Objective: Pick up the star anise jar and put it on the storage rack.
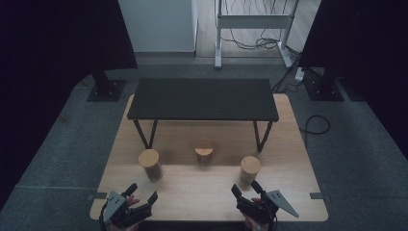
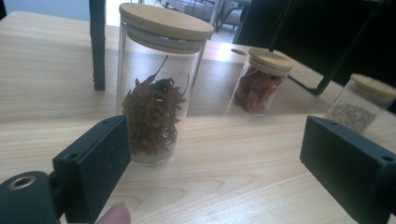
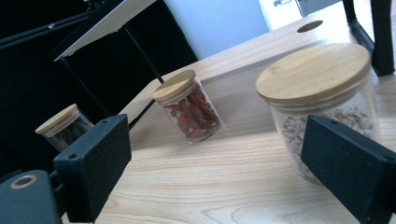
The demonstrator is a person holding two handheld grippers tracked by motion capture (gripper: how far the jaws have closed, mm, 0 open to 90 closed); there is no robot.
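Pale wooden worktop (image 1: 211, 192) carries both tools at its near edge: left tool (image 1: 142, 193) at seven o'clock, right tool (image 1: 245, 187) at five, each with jaws apart and empty. Beyond stand three clear glass jars with bamboo lids: star-anise jar (image 1: 150, 164), red-chilli jar (image 1: 204, 155), pale-seed jar (image 1: 250, 169). Farther back stands a black metal-legged shelf (image 1: 202, 98).

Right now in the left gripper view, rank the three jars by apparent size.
1. Star anise jar, largest, but it is also nearest the camera.
2. Red dried-fruit jar.
3. Pale-seed jar, partly cut off by the jaw, so its rank against the red one is unsure.
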